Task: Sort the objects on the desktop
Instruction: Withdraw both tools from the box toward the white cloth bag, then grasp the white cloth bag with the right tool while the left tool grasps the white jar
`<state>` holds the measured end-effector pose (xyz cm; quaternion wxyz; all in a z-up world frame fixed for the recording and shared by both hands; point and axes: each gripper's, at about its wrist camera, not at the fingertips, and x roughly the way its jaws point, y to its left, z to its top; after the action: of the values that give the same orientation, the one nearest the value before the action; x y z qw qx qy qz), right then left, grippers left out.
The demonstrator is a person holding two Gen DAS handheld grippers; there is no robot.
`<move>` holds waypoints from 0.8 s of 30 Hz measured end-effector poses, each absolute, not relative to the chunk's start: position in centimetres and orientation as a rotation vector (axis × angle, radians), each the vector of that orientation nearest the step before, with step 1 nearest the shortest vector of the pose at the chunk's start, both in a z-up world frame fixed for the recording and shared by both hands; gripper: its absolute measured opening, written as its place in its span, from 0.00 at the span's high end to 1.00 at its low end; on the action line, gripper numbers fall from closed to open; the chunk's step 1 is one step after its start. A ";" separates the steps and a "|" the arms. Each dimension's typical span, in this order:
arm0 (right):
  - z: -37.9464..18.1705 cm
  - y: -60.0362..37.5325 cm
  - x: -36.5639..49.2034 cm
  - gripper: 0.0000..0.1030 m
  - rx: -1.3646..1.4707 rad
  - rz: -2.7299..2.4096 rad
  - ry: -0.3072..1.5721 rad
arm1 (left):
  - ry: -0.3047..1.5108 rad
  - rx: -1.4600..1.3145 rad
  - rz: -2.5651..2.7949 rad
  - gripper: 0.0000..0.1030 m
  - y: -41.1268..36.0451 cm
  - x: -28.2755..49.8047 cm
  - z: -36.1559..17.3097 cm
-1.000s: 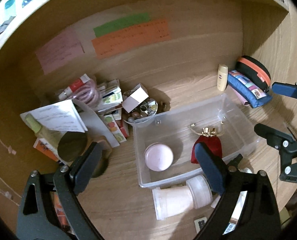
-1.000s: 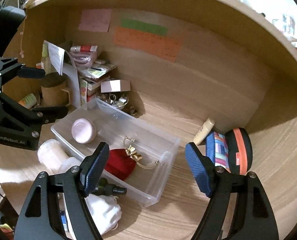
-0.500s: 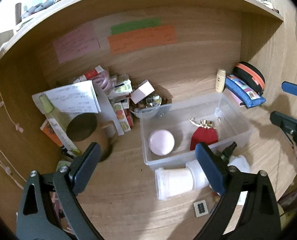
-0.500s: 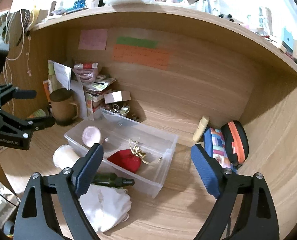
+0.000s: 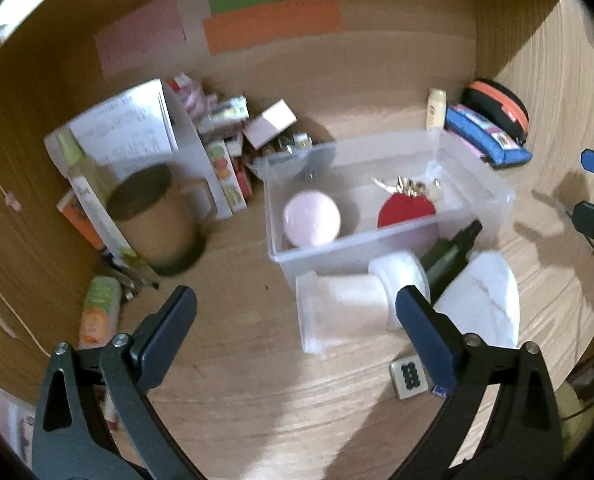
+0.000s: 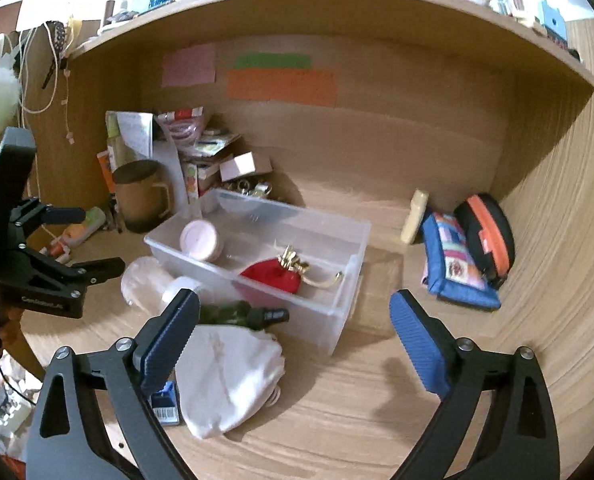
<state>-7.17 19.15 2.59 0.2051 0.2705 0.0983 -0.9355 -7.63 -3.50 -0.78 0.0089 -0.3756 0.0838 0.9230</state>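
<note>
1. Clear plastic bin point(image 6: 353, 240): rectangular, open-topped, near the middle of the wooden desk point(image 6: 377, 408). It holds a round pink jar point(image 6: 199, 239) at its left end and a red drawstring pouch point(image 6: 275, 275) with a gold tie at its right.
2. Just outside the bin's near wall lie a translucent lidded container point(image 5: 349, 308) on its side, a dark green spray bottle point(image 5: 451, 254) and a white cloth bag point(image 6: 229, 376). A small tile with black dots point(image 5: 408, 373) lies close by.
3. Left gripper point(image 5: 295, 328): jaws wide apart, nothing between them, over bare desk in front of the bin.
4. Right gripper point(image 6: 293, 340): jaws opening, nothing held; the cloth bag lies below its left finger.
5. The left wrist view is motion-blurred; the stacked cartons point(image 5: 227, 160) beside the brown mug point(image 5: 157, 216) cannot be read, and the item under the cloth bag, possibly a small blue box point(image 6: 165, 400), is mostly hidden.
6. Far right: a cream tube point(image 6: 415, 216), a blue patterned pouch point(image 6: 453, 264) and a black case with orange zip point(image 6: 487, 228).
7. Setting: a wood desk alcove; pink, green and orange sticky notes point(image 6: 281, 80) on the back panel.
</note>
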 end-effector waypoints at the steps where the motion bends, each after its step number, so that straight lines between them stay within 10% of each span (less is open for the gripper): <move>1: 2.2 19.1 -7.0 0.07 0.760 -2.603 0.272 | 0.257 -1.188 2.875 0.02 -3.6 -7.7 -1.3; 24: -5.9 17.1 -8.6 0.07 1.013 -2.425 0.231 | 0.119 -1.459 2.725 0.02 -3.1 -10.5 -9.1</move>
<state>-8.56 17.10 -5.92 0.2489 0.3720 0.0847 -0.8902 -10.49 -3.07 -9.09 0.0241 -0.4717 0.0385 0.8806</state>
